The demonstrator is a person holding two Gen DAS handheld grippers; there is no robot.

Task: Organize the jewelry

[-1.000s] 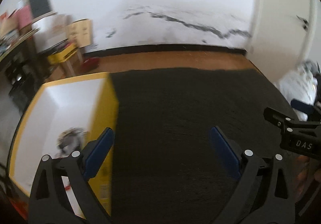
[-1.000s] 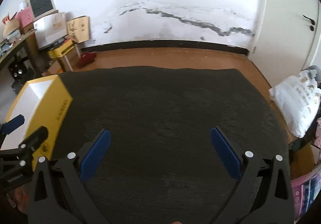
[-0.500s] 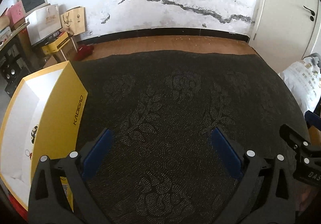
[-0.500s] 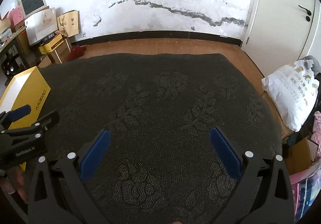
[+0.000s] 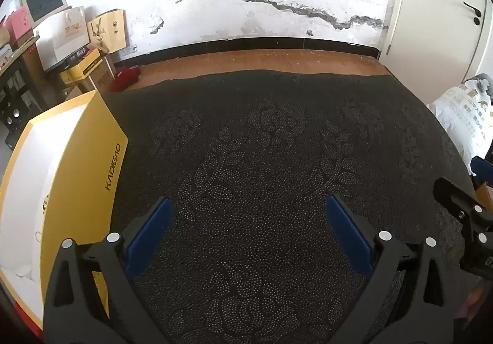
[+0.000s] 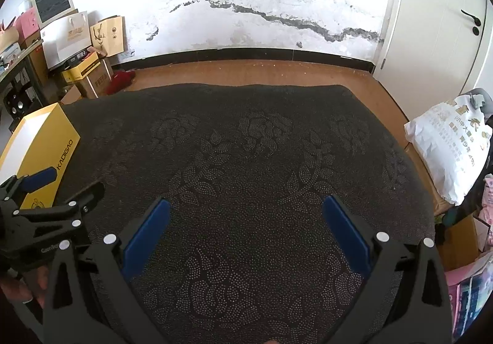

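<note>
A yellow box (image 5: pixel 92 165) with a white inside stands open at the left edge of the dark patterned cloth (image 5: pixel 271 159). Small jewelry pieces (image 5: pixel 43 208) lie inside it, mostly hidden by its wall. My left gripper (image 5: pixel 246 220) is open and empty above the cloth, to the right of the box. My right gripper (image 6: pixel 245 220) is open and empty above the cloth further right. The box also shows in the right wrist view (image 6: pixel 40 147), beside the left gripper's fingers (image 6: pixel 40 177).
A white printed bag (image 6: pixel 453 143) lies past the cloth's right edge. Cardboard boxes and paper bags (image 5: pixel 80 45) stand at the back left by the wall. A wooden floor strip (image 5: pixel 246 60) and a white door (image 5: pixel 440 20) lie beyond.
The left gripper has pulled back and right, away from over the yellow box, to above the cloth. The right gripper has shifted slightly right. Both stayed open.
</note>
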